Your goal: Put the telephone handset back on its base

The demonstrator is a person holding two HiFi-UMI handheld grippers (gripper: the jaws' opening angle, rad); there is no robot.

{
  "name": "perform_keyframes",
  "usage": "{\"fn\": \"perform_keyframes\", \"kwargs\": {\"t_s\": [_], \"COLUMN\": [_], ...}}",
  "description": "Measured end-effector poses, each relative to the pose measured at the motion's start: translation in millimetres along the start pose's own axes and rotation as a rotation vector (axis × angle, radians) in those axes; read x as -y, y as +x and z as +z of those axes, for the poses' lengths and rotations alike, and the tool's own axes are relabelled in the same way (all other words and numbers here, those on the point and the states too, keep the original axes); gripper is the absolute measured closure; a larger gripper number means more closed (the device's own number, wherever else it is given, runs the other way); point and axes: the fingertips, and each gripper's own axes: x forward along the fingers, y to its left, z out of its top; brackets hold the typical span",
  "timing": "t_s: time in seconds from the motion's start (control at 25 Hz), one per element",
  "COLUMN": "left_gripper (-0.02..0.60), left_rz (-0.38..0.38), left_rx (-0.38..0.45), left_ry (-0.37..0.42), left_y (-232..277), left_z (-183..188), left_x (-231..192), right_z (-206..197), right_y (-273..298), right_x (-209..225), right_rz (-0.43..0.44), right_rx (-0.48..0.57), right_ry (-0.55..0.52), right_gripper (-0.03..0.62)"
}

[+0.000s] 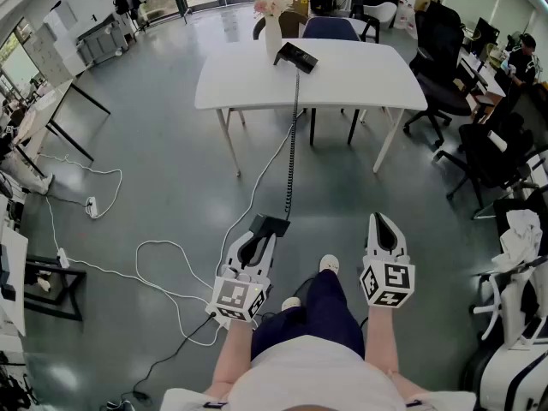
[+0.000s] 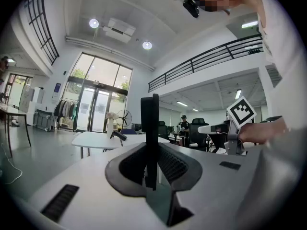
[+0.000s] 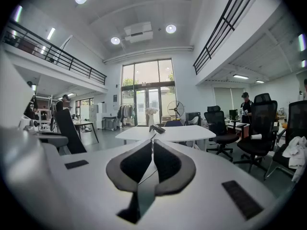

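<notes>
The black telephone base (image 1: 296, 56) sits at the back middle of a white table (image 1: 360, 80) some way ahead of me. Its coiled cord (image 1: 291, 152) hangs off the table's front edge and runs down to the black handset (image 1: 272, 224). My left gripper (image 1: 261, 229) is shut on that handset, low and well short of the table. In the left gripper view the handset (image 2: 149, 138) stands upright between the jaws, with the base (image 2: 118, 135) far off. My right gripper (image 1: 382, 221) is shut with nothing in it; the right gripper view shows the base (image 3: 157, 129) straight ahead.
A white vase of flowers (image 1: 272, 20) stands beside the base. Chairs (image 1: 330, 28) are behind the table and black office chairs (image 1: 445, 54) to its right. White cables (image 1: 163, 259) and a power strip (image 1: 91, 205) lie on the floor at left.
</notes>
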Motion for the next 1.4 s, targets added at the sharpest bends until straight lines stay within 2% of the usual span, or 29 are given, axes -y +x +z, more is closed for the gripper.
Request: {"fn": "perform_keyframes", "kwargs": {"t_s": [0.44,0.72,0.96,1.4], "left_gripper": [0.503,0.503,0.503,0.503], "left_rz": [-0.035,-0.029,-0.023,-0.004], "left_rx": [-0.029,-0.04,-0.06,-0.08], "left_ry": [-0.001,-0.028,-0.04,-0.043], "left_y": [-8,6,38,142], "left_z": [-7,-15,-15,-6], "left_x": [-1,-4,-22,-64], "right_z": [-12,-20,-15,7], "right_y": [-8,2,43,156], "right_x": [-11,2,3,49], "right_rz": [-0.038,-0.045,-0.019,-0.021], "right_rx": [-0.03,-0.051,-0.06,-0.063], "right_ry": [0.002,0.01,0.031,0.083], "right_gripper": [0.554,0.554,0.554,0.554]}}
